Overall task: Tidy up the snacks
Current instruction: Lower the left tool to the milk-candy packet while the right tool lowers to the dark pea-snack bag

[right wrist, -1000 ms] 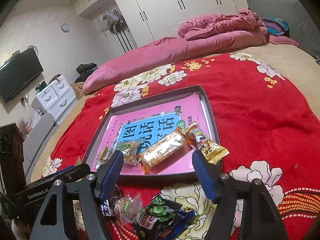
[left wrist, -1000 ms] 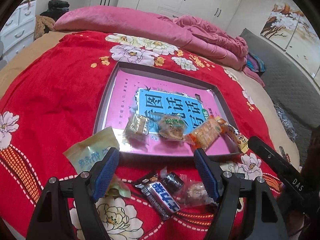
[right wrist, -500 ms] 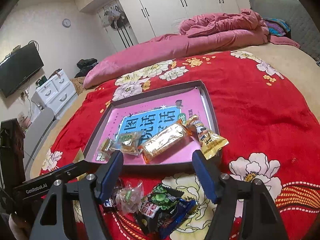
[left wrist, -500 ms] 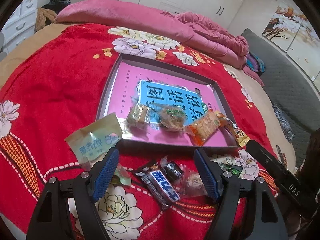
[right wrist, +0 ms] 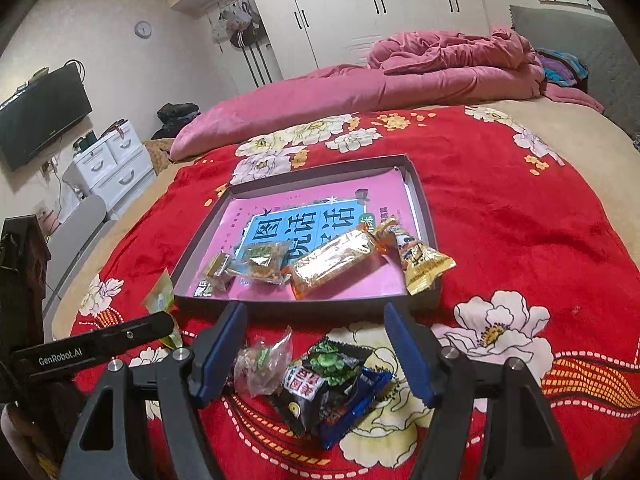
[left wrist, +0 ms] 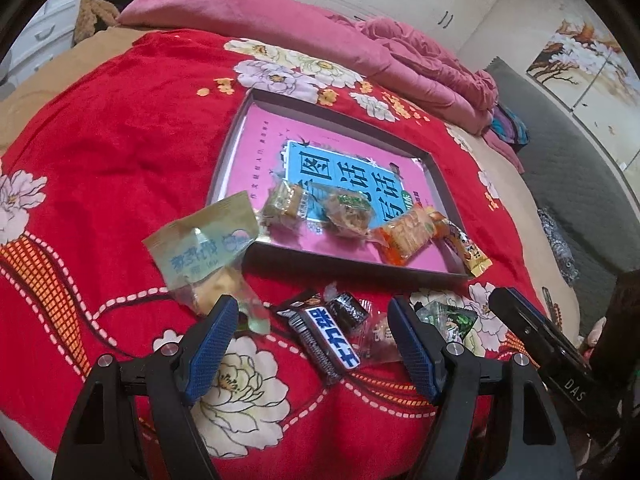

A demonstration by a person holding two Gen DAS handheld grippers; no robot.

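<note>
Left claw (left wrist: 310, 322) nearer snacks (left wrist: 328, 332)

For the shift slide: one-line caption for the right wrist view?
Open right gripper hovers over a black-and-green snack packet on the red blanket, four snacks already in the tray.

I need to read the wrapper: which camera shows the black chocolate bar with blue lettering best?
The left wrist view: the chocolate bar lies whole between the open fingers of the left gripper, lettering facing up. In the right wrist view it is all but hidden behind that gripper's left finger.
</note>
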